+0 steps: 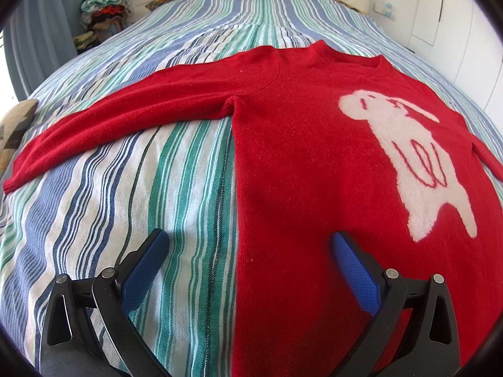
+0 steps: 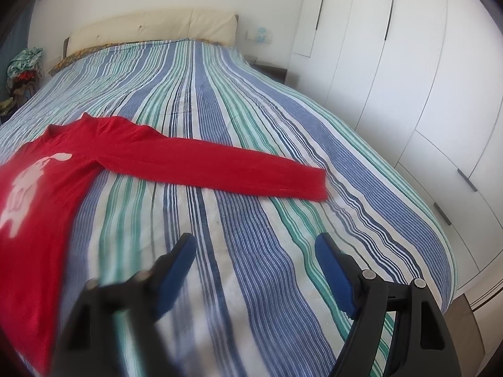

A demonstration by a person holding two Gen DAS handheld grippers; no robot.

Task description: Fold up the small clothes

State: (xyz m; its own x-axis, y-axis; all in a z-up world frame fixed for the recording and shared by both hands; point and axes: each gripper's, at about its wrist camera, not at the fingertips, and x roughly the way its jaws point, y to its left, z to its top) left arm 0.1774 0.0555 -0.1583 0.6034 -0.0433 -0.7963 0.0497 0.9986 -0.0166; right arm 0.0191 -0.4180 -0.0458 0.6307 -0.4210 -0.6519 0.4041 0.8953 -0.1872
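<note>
A red sweater (image 1: 298,163) with a white animal figure (image 1: 418,157) lies flat, front up, on the striped bedspread (image 1: 125,204), both sleeves spread out sideways. My left gripper (image 1: 250,245) is open and empty, hovering over the sweater's left side edge near the hem. In the right wrist view the sweater (image 2: 47,182) is at the left, its right sleeve (image 2: 226,169) stretched across the bed. My right gripper (image 2: 254,248) is open and empty above bare bedspread, short of the sleeve's cuff (image 2: 317,185).
A cream headboard (image 2: 151,28) stands at the bed's far end. White wardrobe doors (image 2: 393,62) run along the right side. A pile of clothes (image 1: 105,6) sits at the far left. The bed's right edge (image 2: 446,251) is close to my right gripper.
</note>
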